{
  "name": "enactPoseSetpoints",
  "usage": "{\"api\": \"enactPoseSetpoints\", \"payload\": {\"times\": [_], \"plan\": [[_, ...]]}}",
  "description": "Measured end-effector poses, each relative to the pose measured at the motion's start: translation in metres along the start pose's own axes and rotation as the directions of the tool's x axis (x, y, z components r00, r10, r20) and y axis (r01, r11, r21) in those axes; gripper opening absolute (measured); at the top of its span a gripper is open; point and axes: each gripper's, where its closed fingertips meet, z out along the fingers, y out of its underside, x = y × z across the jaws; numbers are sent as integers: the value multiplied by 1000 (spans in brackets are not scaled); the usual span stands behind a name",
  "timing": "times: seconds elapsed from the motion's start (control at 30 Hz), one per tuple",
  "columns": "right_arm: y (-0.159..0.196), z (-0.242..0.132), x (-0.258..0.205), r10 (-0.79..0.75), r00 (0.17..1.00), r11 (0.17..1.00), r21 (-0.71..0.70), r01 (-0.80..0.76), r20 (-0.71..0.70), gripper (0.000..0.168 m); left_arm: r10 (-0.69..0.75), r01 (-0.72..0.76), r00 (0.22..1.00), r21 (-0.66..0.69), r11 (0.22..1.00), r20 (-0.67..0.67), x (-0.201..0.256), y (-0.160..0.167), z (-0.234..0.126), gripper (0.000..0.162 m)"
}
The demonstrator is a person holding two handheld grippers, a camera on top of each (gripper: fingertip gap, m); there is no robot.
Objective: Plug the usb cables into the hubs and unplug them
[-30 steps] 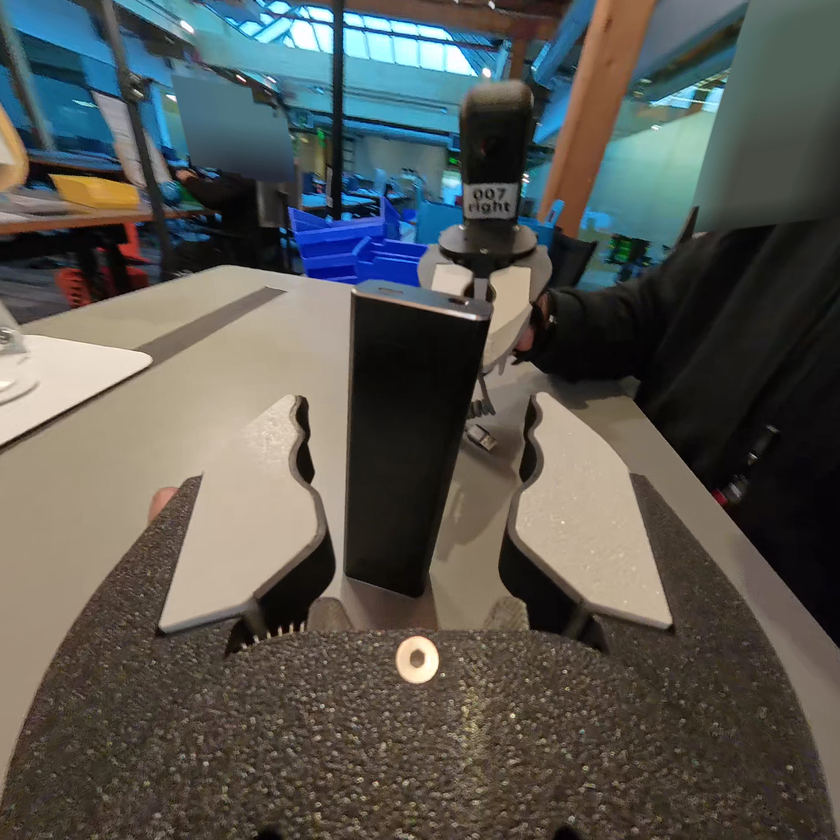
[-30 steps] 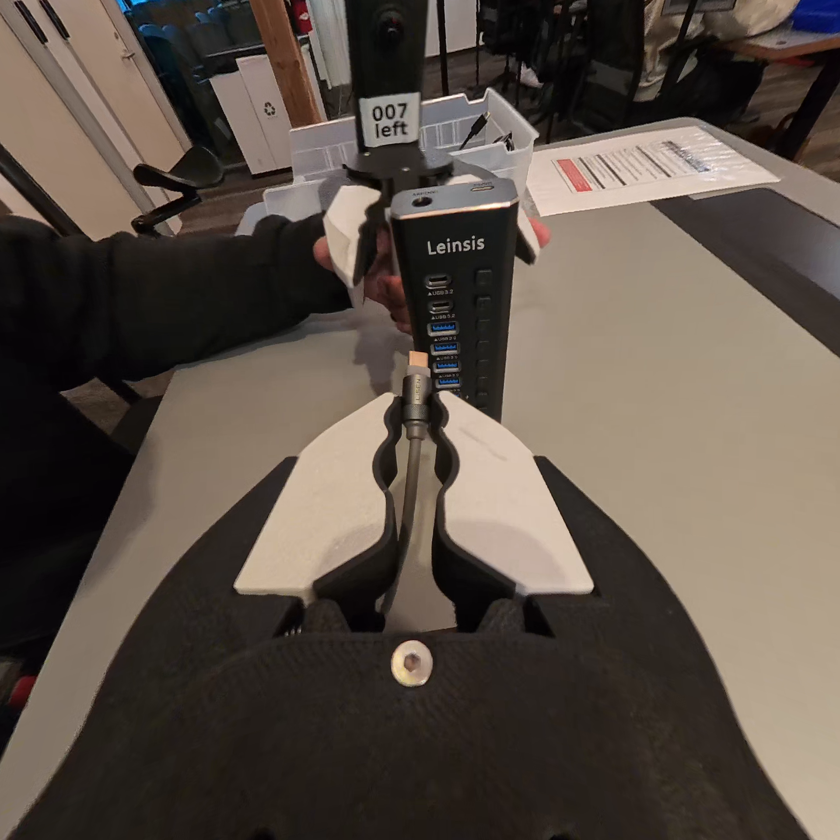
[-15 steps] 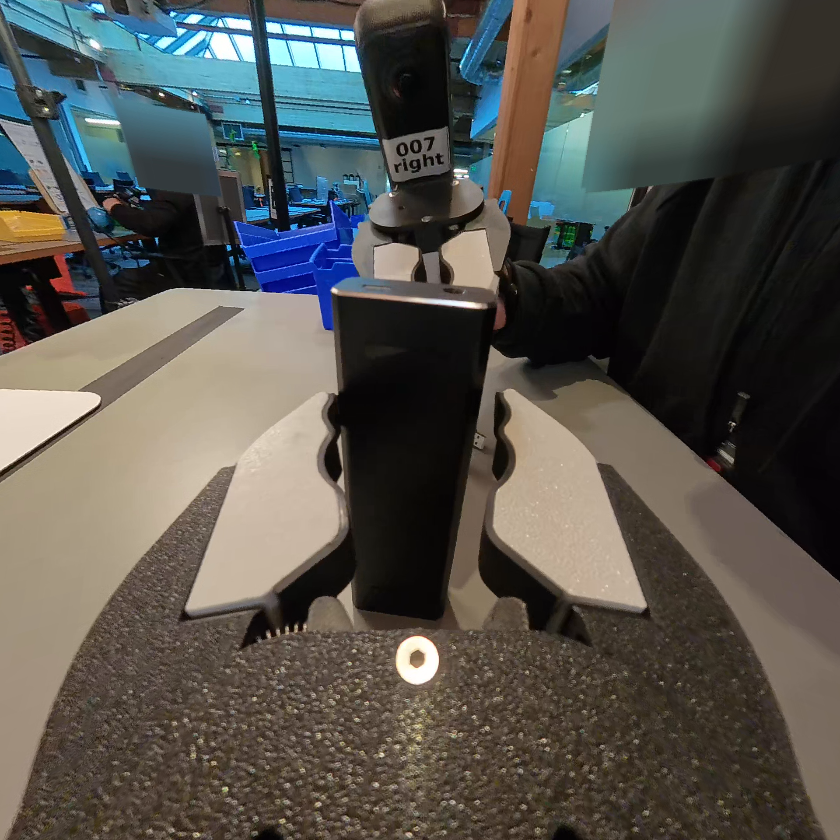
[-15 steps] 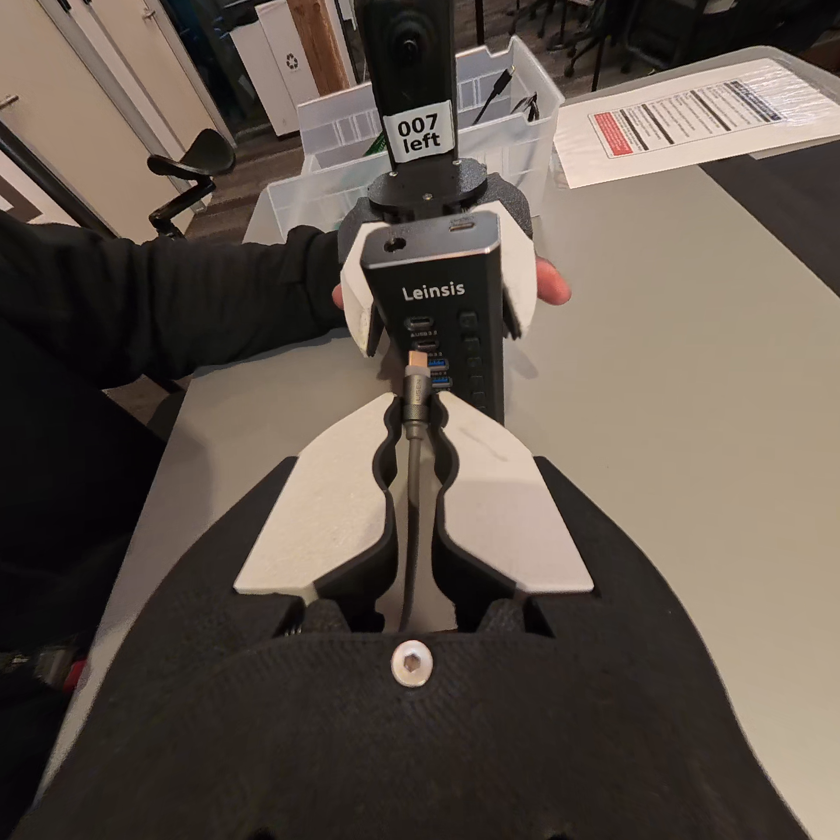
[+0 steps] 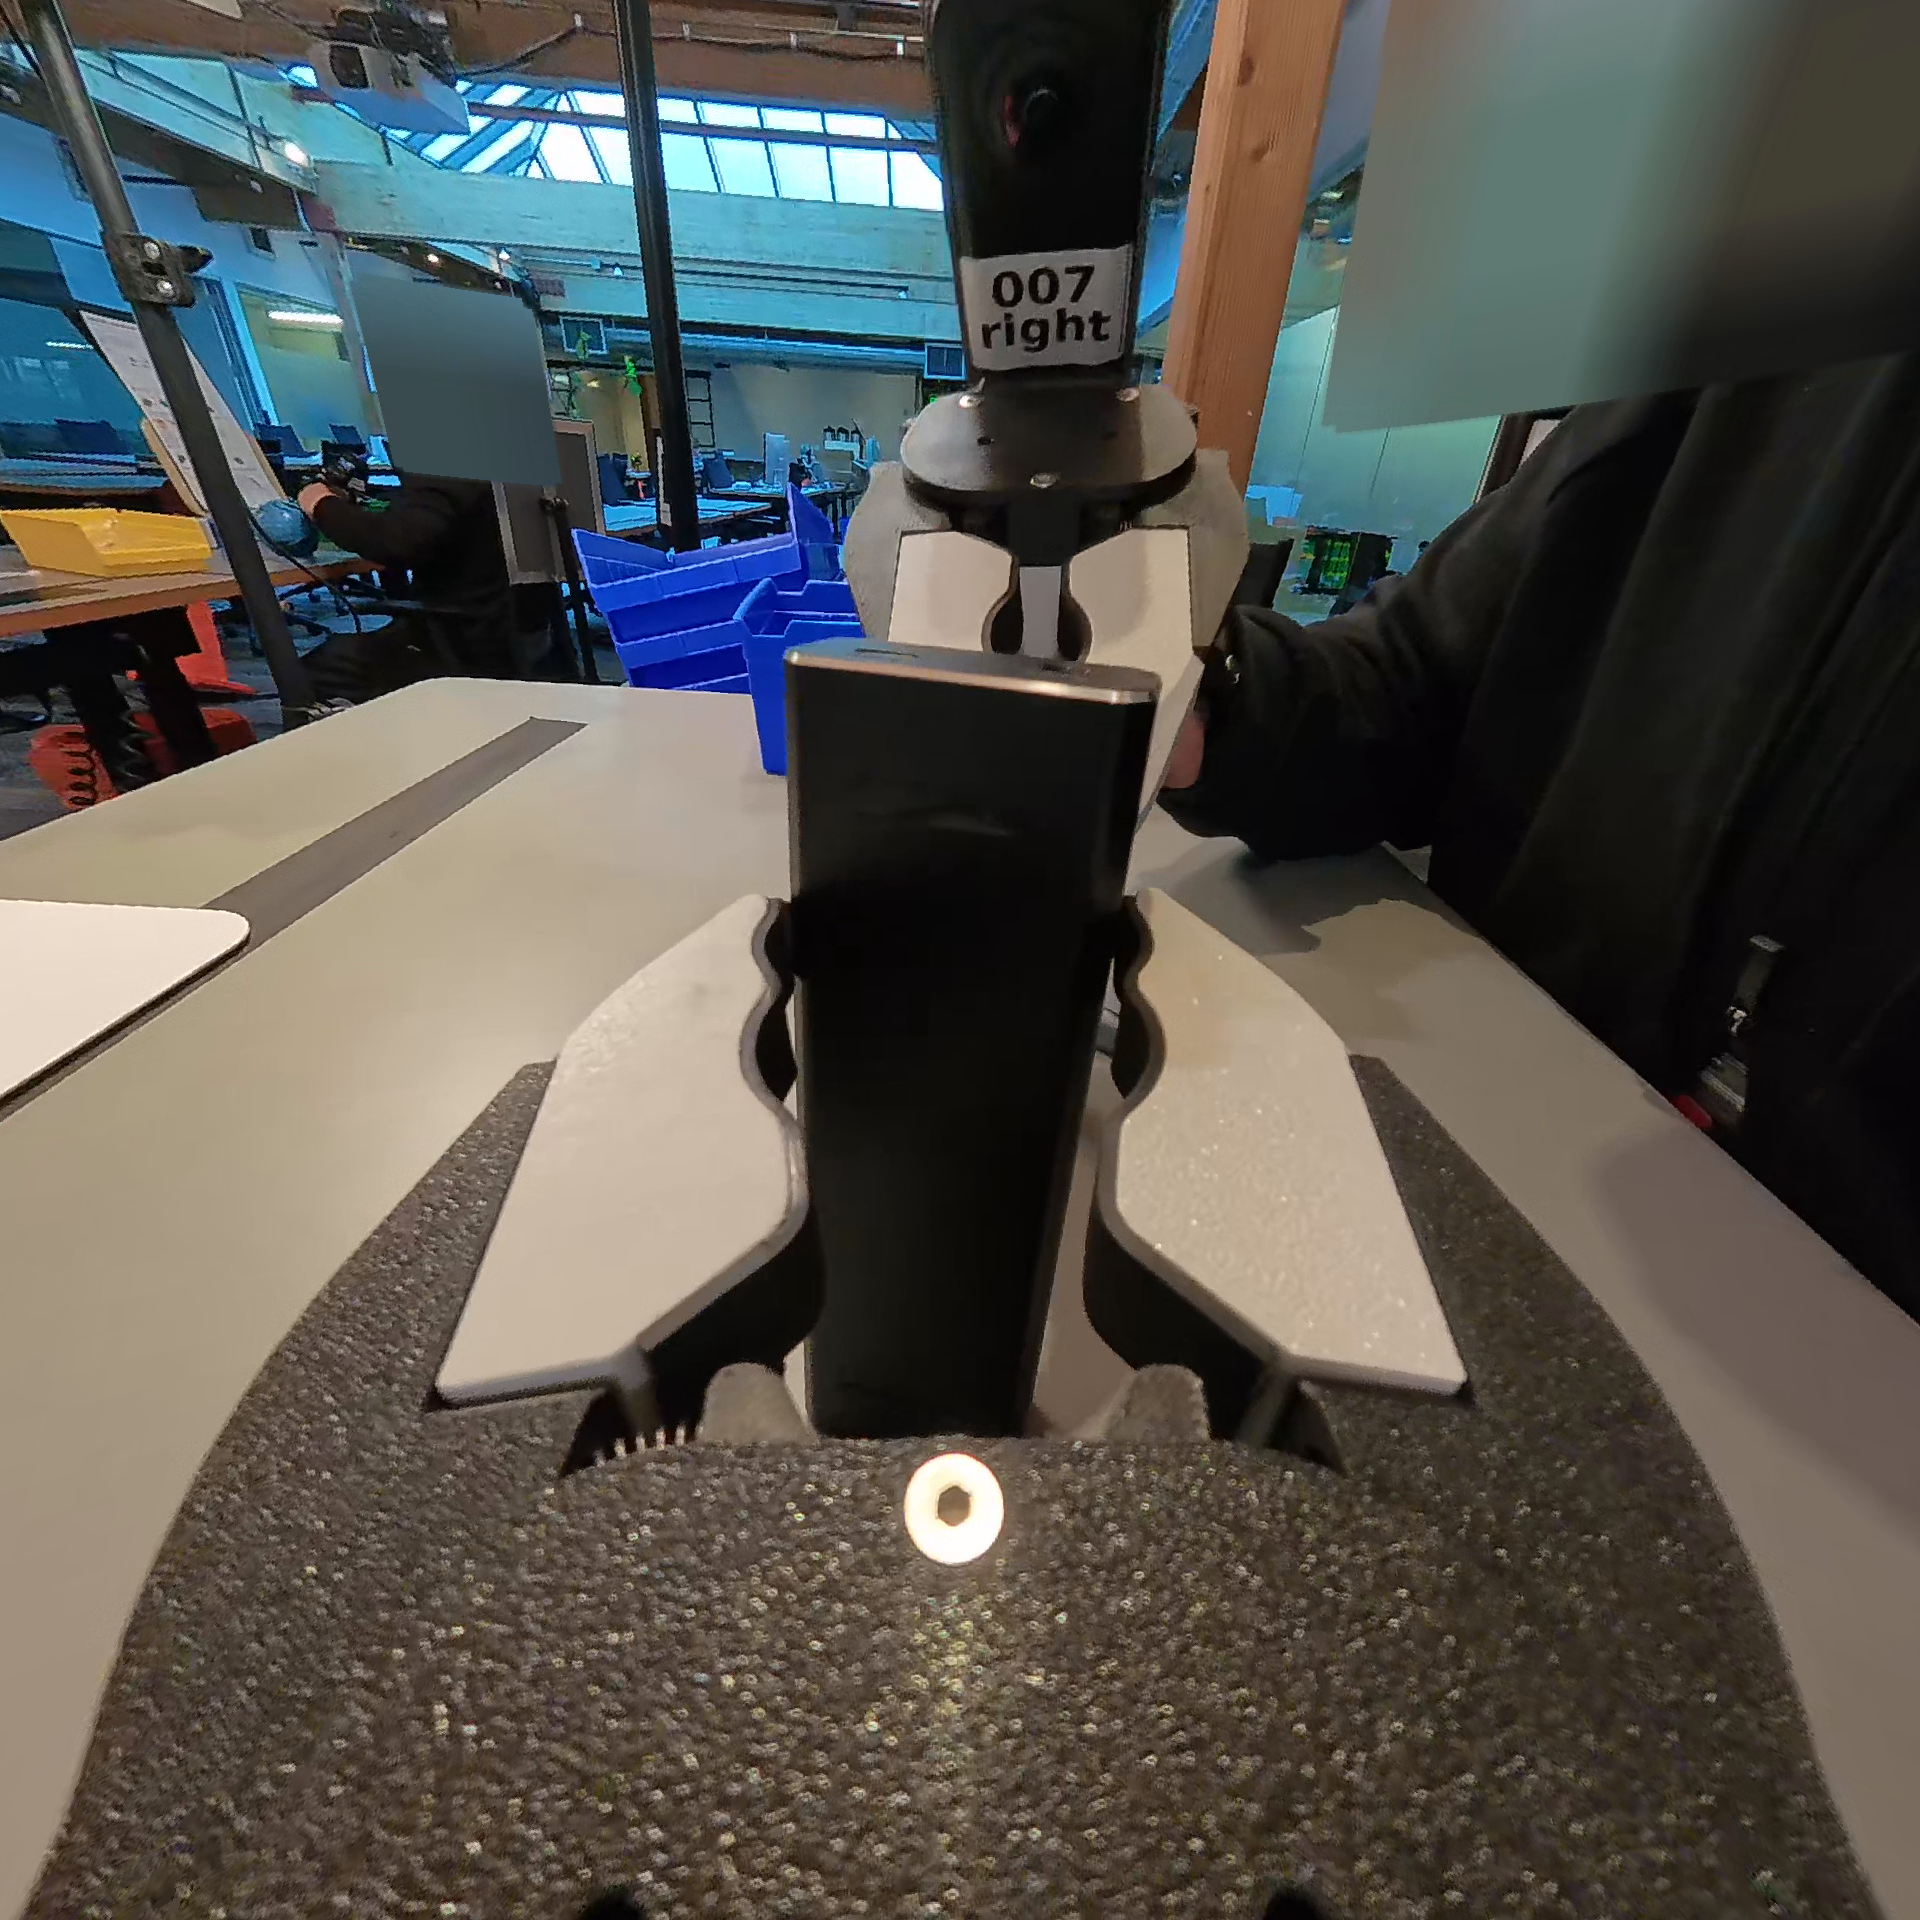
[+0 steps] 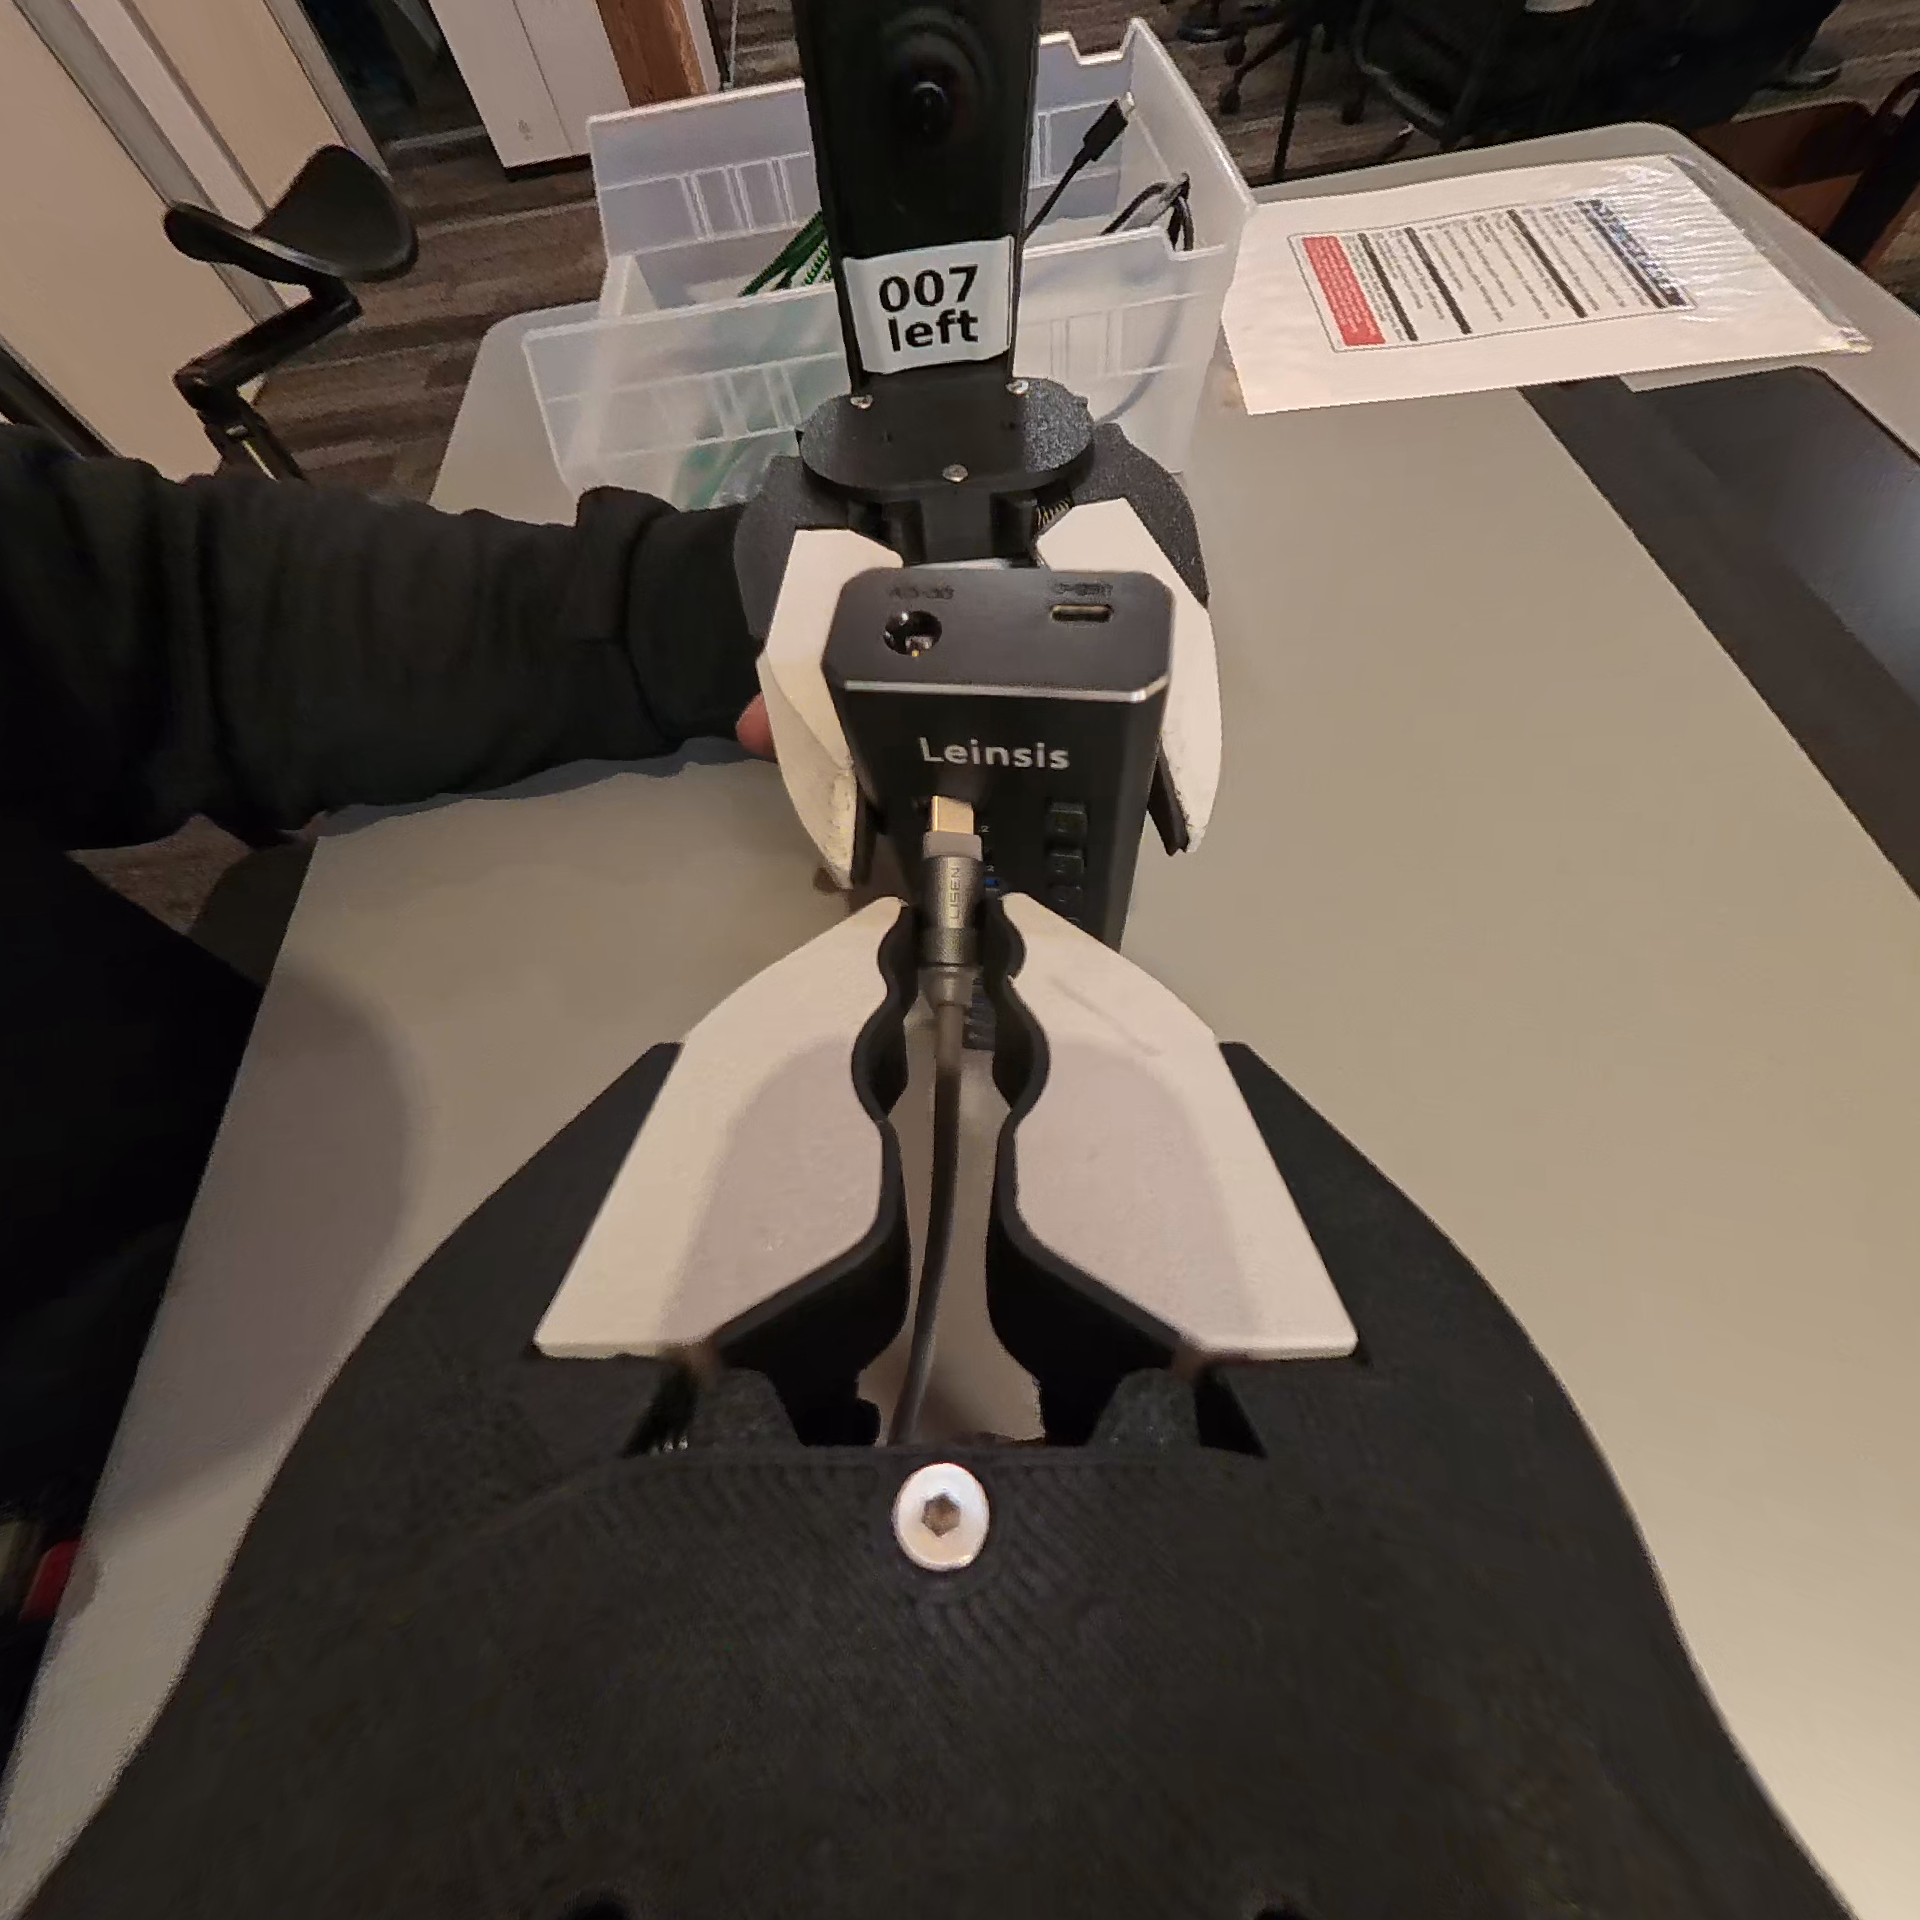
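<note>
We've got the plug (image 6: 948,844) pinched in our right gripper (image 6: 951,914), nose-on at the upright hub (image 6: 1003,748)'s top port; left gripper (image 5: 951,940) clamps the hub.

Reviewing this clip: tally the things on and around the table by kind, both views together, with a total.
USB hub: 1
USB cable: 1
Grippers: 2, left gripper and right gripper
Clear plastic bin: 1
Printed sheet: 1
White mat: 1
Total: 7
</note>
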Motion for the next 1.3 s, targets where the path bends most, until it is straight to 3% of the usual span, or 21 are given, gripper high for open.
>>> {"api": "enactPoseSetpoints", "payload": {"times": [0.23, 0.6, 1.0, 1.3], "plan": [[2, -6, 7, -112, 988, 992, -69, 105, -107, 10, -35, 36, 997, -16, 999, 70, -7, -1, 5, 59], [11, -17, 8, -249, 962, 949, -226, 220, -110, 10, -117, 119, 991, -33, 992, 57, 5, -3, 25, 58], [21, -28, 4, -243, 968, 934, -286, 215, -66, 11, -63, 84, 986, -133, 988, 155, 6, 0, 36, 58], [30, -27, 9, -209, 977, 941, -284, 186, -51, 10, -32, 53, 987, -132, 990, 160, 6, 5, 33, 59]]}}
